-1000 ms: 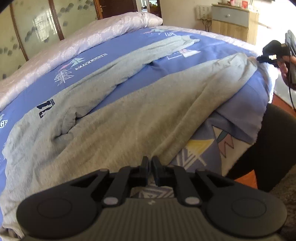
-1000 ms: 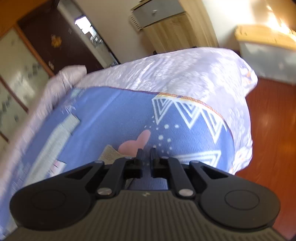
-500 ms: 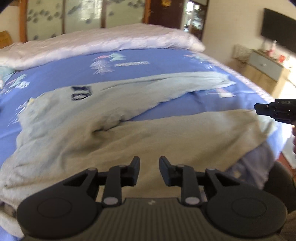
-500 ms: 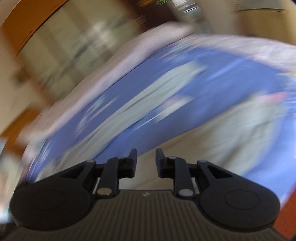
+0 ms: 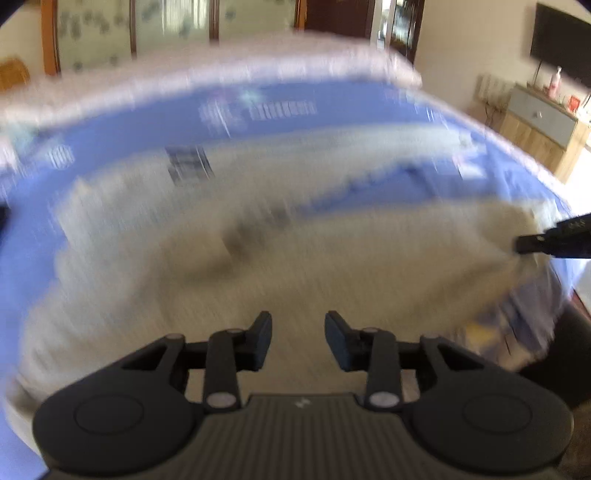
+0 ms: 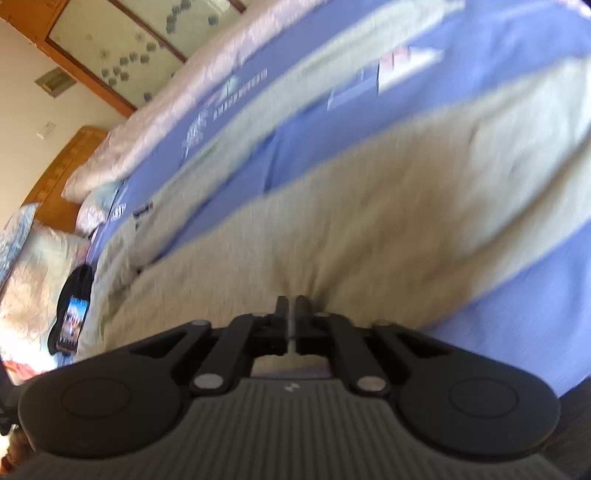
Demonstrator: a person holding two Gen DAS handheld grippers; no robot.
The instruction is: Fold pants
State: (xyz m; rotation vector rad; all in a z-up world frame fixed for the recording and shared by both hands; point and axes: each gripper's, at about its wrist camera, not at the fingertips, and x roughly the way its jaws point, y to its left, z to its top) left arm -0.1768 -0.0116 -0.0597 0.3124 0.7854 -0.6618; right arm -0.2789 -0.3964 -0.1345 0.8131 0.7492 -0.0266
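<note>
Grey sweatpants (image 5: 332,266) lie spread on a blue patterned bedspread (image 5: 129,133), their two legs splayed apart; the left wrist view is motion-blurred. My left gripper (image 5: 298,339) is open and empty, low over the near trouser leg. My right gripper (image 6: 291,314) is shut, pinching the near edge of the pants (image 6: 369,229). The right gripper's tip also shows in the left wrist view (image 5: 554,240) at the cuff end of the near leg.
A white quilt (image 6: 177,110) runs along the bed's far side. A phone (image 6: 72,325) and pillows (image 6: 33,266) lie at the head end. A wooden cabinet (image 5: 539,125) stands against the wall past the bed's foot. Sliding glass doors (image 5: 166,29) stand behind.
My left gripper opened wider and dropped toward the near trouser leg. My right gripper swung over the pants and shut on their edge.
</note>
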